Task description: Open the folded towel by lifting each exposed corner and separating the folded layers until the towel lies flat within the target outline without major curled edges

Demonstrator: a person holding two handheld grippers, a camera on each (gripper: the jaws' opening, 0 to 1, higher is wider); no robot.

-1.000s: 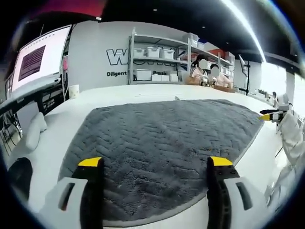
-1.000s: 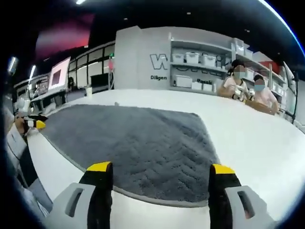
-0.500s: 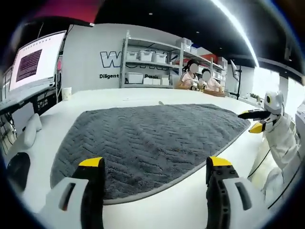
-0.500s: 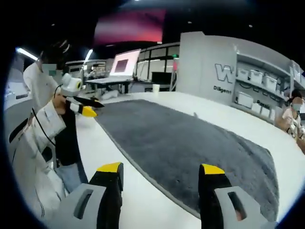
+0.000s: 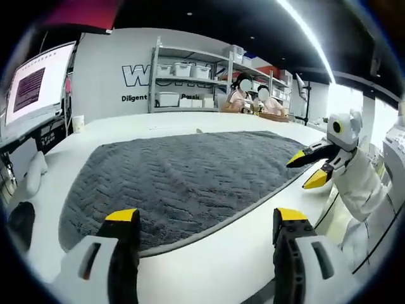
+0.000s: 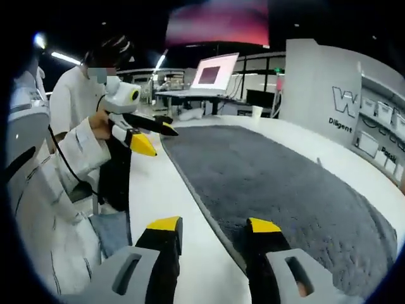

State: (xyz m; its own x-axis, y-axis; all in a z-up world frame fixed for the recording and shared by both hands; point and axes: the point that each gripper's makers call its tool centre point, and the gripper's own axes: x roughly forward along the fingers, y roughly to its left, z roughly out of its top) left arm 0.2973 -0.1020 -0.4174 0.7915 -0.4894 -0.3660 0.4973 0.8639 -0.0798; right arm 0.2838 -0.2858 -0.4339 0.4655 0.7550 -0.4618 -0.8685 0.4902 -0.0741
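The dark grey, herringbone-textured plush towel (image 5: 183,177) lies spread open across the middle of the white table (image 5: 209,266), its near edge running close along the table's front edge; I can make out no folded layers or curled corners, though no target outline shows. To my eye the unfolding looks done, with at most a final check of the edges left. The left gripper (image 5: 201,218) and the right gripper (image 6: 214,225) both hang over the bare table at the towel's near edge, jaws spread and holding nothing.
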